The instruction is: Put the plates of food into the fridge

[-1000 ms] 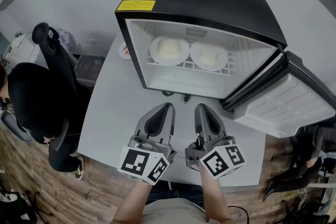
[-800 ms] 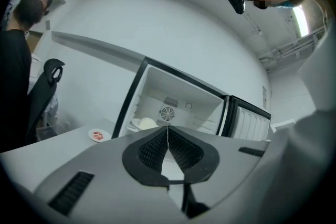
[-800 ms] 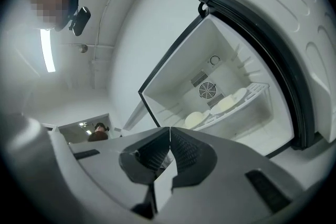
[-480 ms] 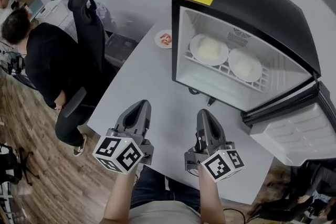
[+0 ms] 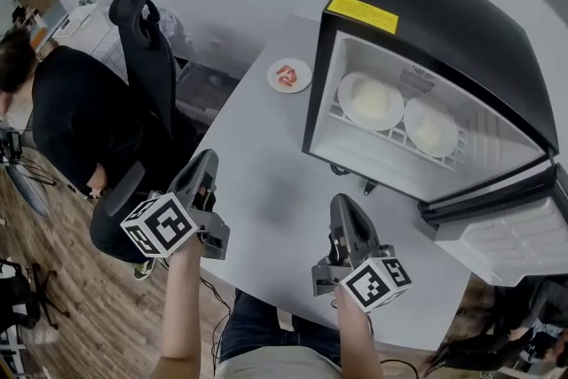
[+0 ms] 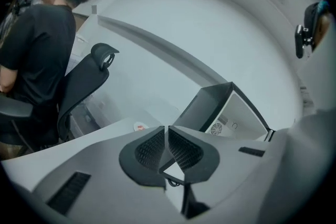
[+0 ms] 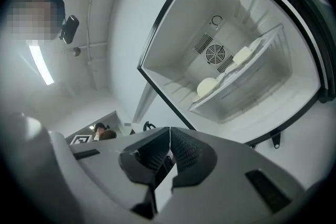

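Observation:
The black mini fridge (image 5: 444, 22) stands open on the white table (image 5: 266, 191). Two white plates of pale food (image 5: 371, 99) (image 5: 431, 127) rest side by side on its wire shelf. They also show in the right gripper view as plate (image 7: 207, 85) and plate (image 7: 242, 55). A small plate with red food (image 5: 289, 75) lies on the table left of the fridge, and it appears as the plate (image 6: 139, 126) just beyond my left jaws. My left gripper (image 5: 209, 157) hangs shut and empty over the table's left edge. My right gripper (image 5: 340, 201) is shut and empty in front of the fridge.
The fridge door (image 5: 501, 235) swings open to the right. A person in black (image 5: 62, 115) sits on a black office chair (image 5: 146, 49) just left of the table. Wooden floor (image 5: 53, 280) lies below the table's left edge.
My left gripper has swung left, from beside the right one out to the table's left edge. The view has turned left, so the red-food plate shows fully. The right gripper shifted little.

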Demonstrator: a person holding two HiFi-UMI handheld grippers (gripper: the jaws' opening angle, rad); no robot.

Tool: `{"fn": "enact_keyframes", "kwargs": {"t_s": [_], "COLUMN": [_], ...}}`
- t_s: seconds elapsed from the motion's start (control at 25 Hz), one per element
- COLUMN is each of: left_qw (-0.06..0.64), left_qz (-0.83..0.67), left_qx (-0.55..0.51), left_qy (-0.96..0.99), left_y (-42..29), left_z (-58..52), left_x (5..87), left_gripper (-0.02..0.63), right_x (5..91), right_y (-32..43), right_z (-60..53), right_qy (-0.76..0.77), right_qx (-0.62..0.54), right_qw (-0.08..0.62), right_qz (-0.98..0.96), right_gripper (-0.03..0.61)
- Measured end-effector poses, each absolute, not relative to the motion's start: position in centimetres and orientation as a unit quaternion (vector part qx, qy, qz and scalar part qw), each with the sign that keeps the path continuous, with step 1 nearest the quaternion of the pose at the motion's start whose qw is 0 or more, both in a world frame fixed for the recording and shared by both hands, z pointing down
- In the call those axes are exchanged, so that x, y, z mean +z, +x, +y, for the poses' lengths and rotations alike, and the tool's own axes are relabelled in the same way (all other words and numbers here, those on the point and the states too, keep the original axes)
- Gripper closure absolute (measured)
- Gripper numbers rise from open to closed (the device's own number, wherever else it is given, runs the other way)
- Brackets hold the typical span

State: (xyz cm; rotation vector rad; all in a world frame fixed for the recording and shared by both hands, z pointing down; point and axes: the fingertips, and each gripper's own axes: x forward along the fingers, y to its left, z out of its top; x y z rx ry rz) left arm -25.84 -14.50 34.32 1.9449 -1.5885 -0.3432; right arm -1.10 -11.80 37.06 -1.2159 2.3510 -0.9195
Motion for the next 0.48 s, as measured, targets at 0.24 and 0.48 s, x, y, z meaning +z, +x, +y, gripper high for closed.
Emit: {"fn": "enact_keyframes", "kwargs": {"t_s": [0.24,0.48], "left_qw": [0.363,0.459], "left_qz": [-0.540,-0.493], "left_qx": [-0.103,-0.044], "left_qy": [0.753,0.738], "left_y": [-27.8,-28.5], "left_z": [-23.0,-32.4], "left_x": [37.4,44.5], "left_gripper": [0.603,0.601], "right_x": [38.4,38.2], "right_y": [-4.0,-7.3], "right_z": [-14.6,-17.1], "right_qy": [-0.478,-0.509], "right_qx": [-0.326,-0.316], "right_qw": [0.159,0.137], "right_qz": [0.800,0.789], "right_gripper": [0.561,0.561]}}
